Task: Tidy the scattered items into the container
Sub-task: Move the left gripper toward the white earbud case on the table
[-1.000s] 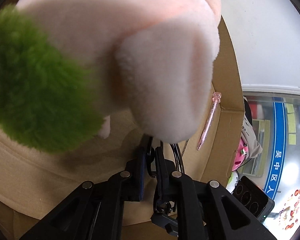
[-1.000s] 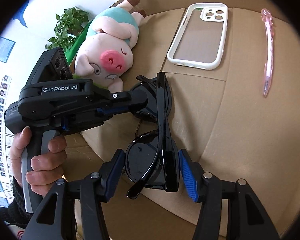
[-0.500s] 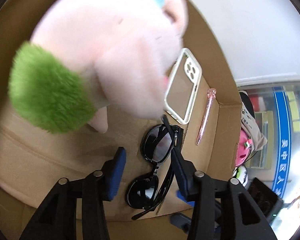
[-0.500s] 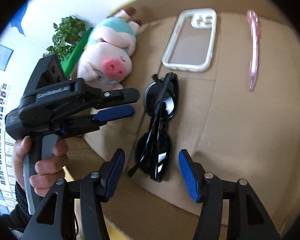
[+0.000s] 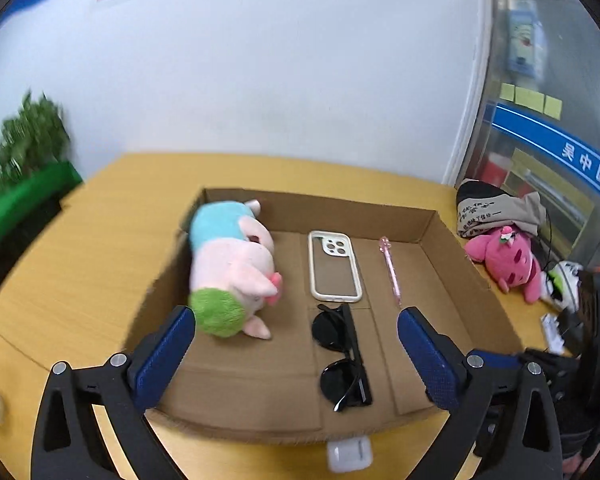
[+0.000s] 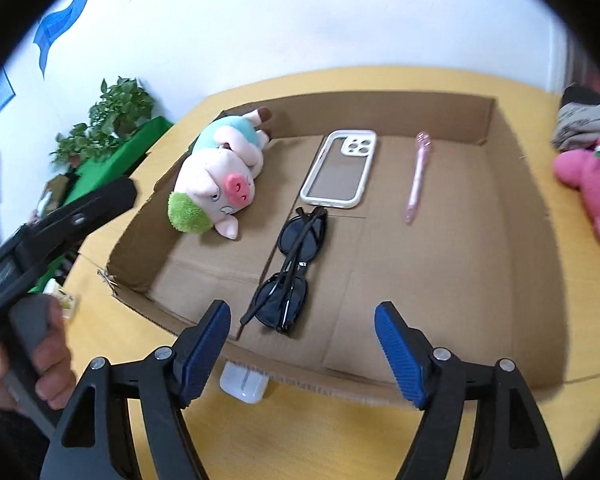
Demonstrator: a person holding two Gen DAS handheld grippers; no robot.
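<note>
Our left gripper [image 5: 296, 350] hangs at the bottom of the left wrist view with its blue-padded jaws spread wide. They have just been opening, and nothing sits between them; the pads touch nothing. Our right gripper [image 6: 302, 346] fills the lower part of the right wrist view, its jaws also parted and just opened further, likewise empty. At the lower left of that view a hand [image 6: 24, 364] grips the grey handle of the left gripper.

Beyond both pairs of jaws lies the shallow brown cardboard box [image 5: 450, 280] [image 6: 504, 208], open-topped, on a yellow wooden table [image 5: 80, 240] [image 6: 328, 436]. Inside it, in the centre of both frames, the folded black sunglasses [image 5: 342, 360] [image 6: 290, 270] lie flat on the box floor, arms closed. Just above them rests the white-rimmed clear phone case [image 5: 334, 266] [image 6: 340, 168], camera cut-out toward the far wall. To its right lies the slim pink pen [image 5: 392, 270] [image 6: 418, 176], apart from the case. At the left side of the box the pink plush pig with a turquoise shirt and a green fuzzy tuft [image 5: 232, 268] [image 6: 218, 178] lies on its side against the box wall.

Outside the box, touching its near edge at the bottom of each frame, sits a small white earbud case [image 5: 348, 454] [image 6: 244, 386]. At the right, on the table, a bright pink plush toy [image 5: 508, 258] [image 6: 592, 184] lies beside a bundle of grey and black cloth [image 5: 496, 210]. At the left, green leafy plants [image 6: 108, 124] stand above a green box.
</note>
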